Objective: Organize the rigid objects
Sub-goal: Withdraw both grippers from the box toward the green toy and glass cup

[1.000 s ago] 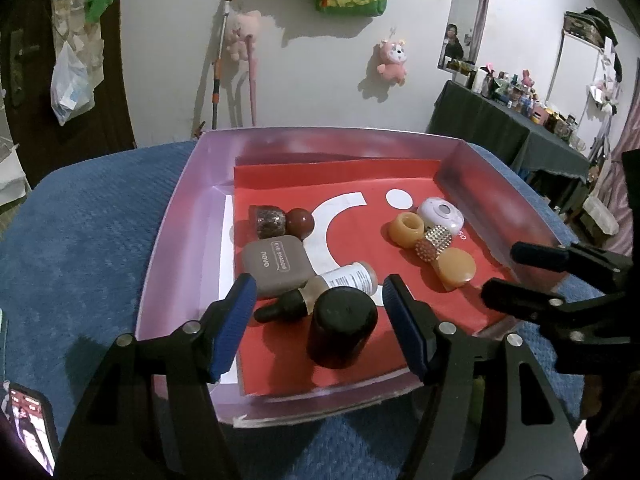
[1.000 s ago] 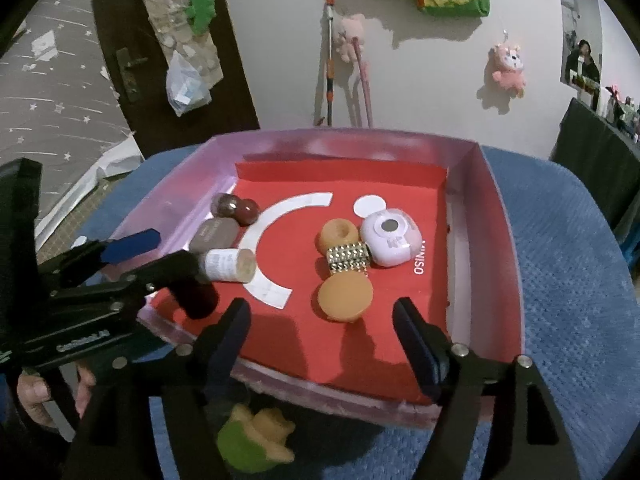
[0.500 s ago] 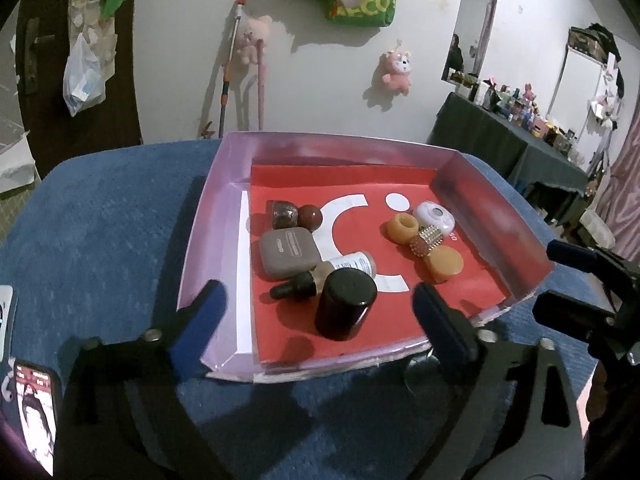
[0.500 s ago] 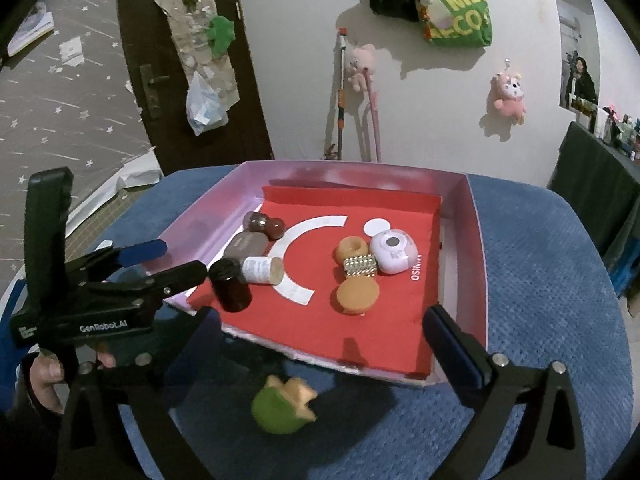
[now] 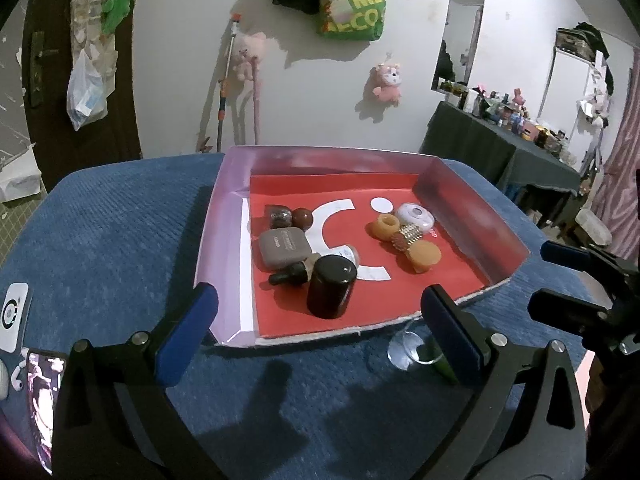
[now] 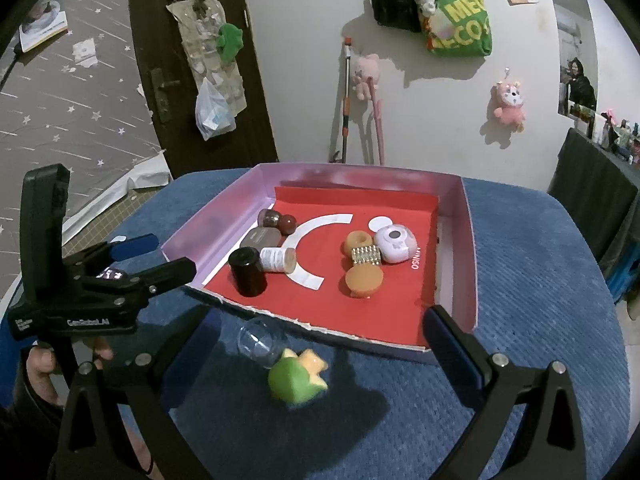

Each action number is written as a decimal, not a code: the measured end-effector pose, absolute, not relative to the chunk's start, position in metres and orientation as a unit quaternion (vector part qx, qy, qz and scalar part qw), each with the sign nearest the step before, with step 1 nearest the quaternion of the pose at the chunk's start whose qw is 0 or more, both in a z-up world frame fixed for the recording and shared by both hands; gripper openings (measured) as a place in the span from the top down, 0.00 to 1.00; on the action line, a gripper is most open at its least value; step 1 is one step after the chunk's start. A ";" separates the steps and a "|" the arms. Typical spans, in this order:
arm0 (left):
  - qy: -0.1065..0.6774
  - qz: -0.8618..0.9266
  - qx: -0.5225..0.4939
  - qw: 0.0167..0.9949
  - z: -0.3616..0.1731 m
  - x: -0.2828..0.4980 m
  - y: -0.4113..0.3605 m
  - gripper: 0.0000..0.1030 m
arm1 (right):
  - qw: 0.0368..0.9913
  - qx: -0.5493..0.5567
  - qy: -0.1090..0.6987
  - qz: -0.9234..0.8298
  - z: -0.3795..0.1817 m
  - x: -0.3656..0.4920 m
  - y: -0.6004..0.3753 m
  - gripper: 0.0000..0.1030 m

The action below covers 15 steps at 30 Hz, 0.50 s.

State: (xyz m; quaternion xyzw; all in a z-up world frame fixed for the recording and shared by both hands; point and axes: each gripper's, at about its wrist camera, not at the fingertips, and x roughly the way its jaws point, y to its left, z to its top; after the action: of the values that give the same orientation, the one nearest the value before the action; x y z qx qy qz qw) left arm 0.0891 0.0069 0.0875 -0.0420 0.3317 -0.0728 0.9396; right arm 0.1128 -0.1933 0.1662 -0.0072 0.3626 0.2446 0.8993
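Both the left gripper (image 5: 316,330) and the right gripper (image 6: 324,344) are being held wide and empty; their jaws have just been opening, with nothing between them. The green and yellow toy-topped clear glass vial (image 6: 294,374) is lying on the blue textured cloth (image 6: 540,320), just outside the shallow pink cardboard tray (image 6: 470,248). It is judged light, slippery and fragile, so the stiff green top is being preferred for gripping. In the left view it is partly hidden behind a finger.
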 end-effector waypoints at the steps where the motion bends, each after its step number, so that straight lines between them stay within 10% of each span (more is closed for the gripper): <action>1: 0.331 -0.073 -0.041 0.940 0.088 0.087 0.006 0.00 | 0.900 -0.007 0.362 0.244 0.166 0.111 -0.194 0.00; 15: 0.345 -0.106 -0.050 0.931 0.075 0.063 -0.004 0.00 | 0.892 -0.032 0.382 0.238 0.144 0.088 -0.193 0.04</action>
State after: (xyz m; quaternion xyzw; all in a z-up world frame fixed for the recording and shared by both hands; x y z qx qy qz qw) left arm 0.0630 -0.0036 0.0745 -0.0503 0.3448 -0.1058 0.9314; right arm 0.0877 -0.1927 0.1438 -0.0319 0.3817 0.2383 0.8925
